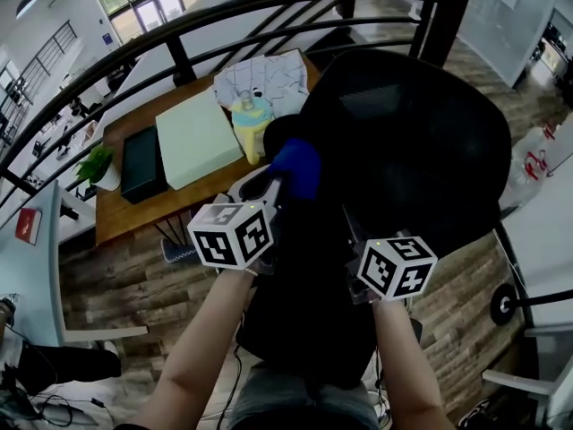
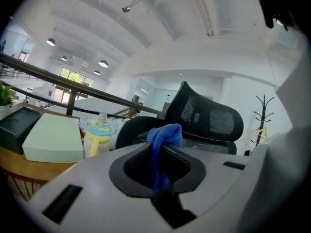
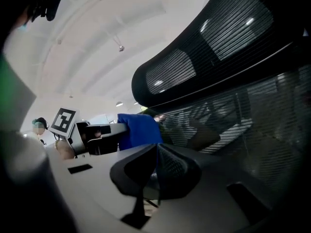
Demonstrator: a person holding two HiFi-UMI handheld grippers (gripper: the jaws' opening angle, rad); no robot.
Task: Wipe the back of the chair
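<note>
Blue cloth [image 1: 297,167] is pinched tight in the left claw [image 1: 279,184], bunched up in the middle of the head view. The cloth sits right at the left edge of the black mesh chair back [image 1: 412,141], which fills the middle and right of that frame. I cannot tell if cloth and mesh touch. The right claw [image 3: 156,171] is clenched, its 2 jaws pressed together with nothing seen between them. The mesh is close up on the right of its own view. Past the chair, in the upper left of the head view, a wooden table [image 1: 134,215] holds a pale green box [image 1: 197,137], a yellow bottle [image 1: 252,125] and a black box [image 1: 141,161].
</note>
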